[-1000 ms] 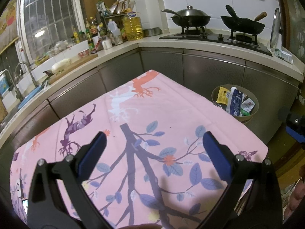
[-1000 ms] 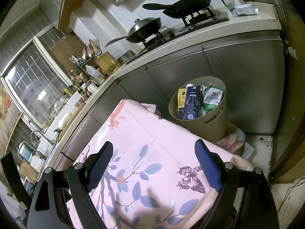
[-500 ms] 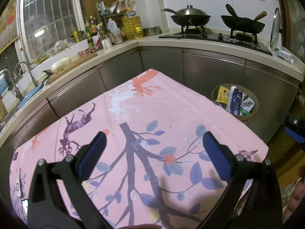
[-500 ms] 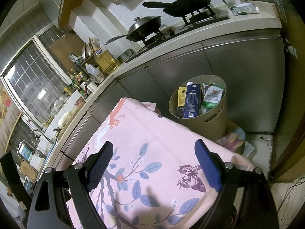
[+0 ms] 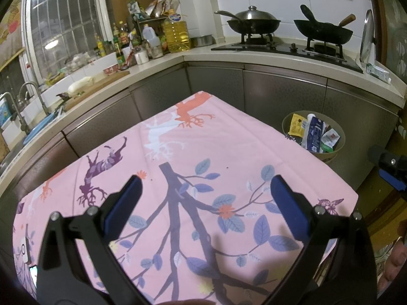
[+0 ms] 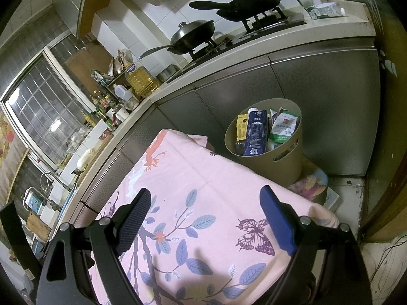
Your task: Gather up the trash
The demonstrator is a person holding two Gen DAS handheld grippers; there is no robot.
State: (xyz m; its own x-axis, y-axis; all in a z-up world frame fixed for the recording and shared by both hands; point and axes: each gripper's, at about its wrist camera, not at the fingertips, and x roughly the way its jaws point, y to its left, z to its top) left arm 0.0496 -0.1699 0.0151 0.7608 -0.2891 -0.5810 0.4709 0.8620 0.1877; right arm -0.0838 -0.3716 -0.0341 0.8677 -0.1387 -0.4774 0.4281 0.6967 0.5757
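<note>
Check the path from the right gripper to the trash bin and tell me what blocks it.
Nothing visible does. The right gripper hangs open and empty over the pink floral cloth, which shows no object between it and the beige bin. The bin stands on the floor past the cloth's far edge, already holding packaging.

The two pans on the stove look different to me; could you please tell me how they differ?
The left pan wears a domed metal lid with a knob; the right pan is uncovered. The left pan looks greyer, with a slim metal handle; the right pan is black and has a brown wooden handle on one side. Both sit on burner grates of the same hob.
</note>
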